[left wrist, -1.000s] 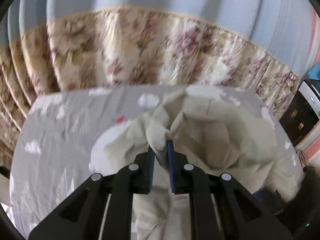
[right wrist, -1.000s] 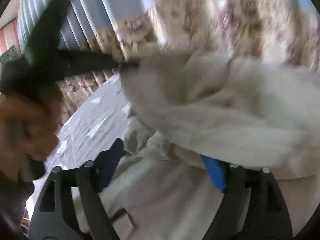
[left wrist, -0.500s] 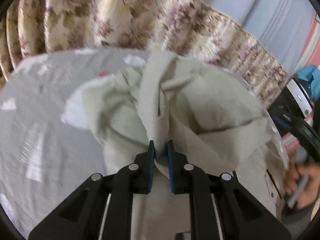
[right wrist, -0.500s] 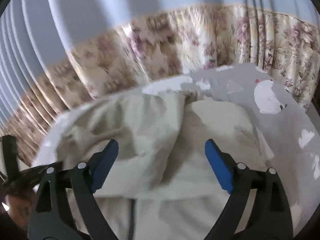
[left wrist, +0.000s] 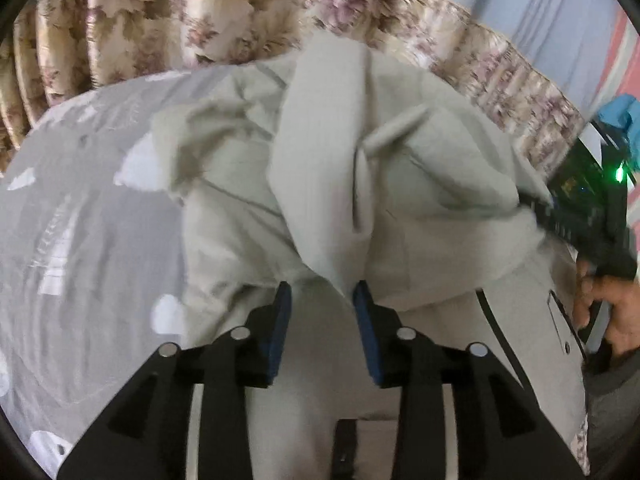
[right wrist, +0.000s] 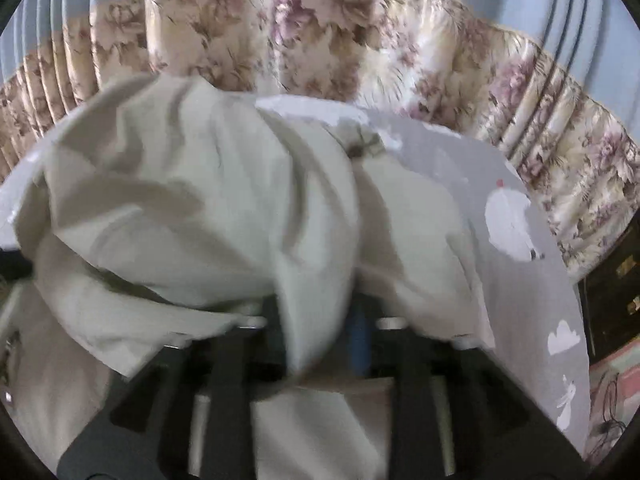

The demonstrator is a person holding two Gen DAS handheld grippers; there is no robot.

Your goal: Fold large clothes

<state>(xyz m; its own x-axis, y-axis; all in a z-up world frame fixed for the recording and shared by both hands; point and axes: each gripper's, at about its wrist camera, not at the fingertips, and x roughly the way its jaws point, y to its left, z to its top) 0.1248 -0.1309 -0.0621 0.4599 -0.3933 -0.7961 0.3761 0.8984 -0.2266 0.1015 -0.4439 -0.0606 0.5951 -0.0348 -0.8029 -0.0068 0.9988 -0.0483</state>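
Here, bunched pale-green cotton garment (left wrist: pixel 400 184) heaped on the grey cloud-print bed (left wrist: pixel 80 208), straight ahead of both tools, running near-to-far; left hand-held gripper (left wrist: pixel 322 300) parted, a fold hanging between its pads; right hand-held gripper (right wrist: pixel 320 328) seemingly pinched on cloth, largely hidden.

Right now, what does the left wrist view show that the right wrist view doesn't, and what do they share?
Only the left wrist view shows the left hand-held gripper, its blue pads apart with a fold of the pale garment hanging between them, and the person's right hand holding a black handle at the right edge. Only the right wrist view shows the right hand-held gripper, draped in cloth with its jaws narrow on a fold, and a dark cabinet. Both show the garment, grey patterned sheet and floral curtain.
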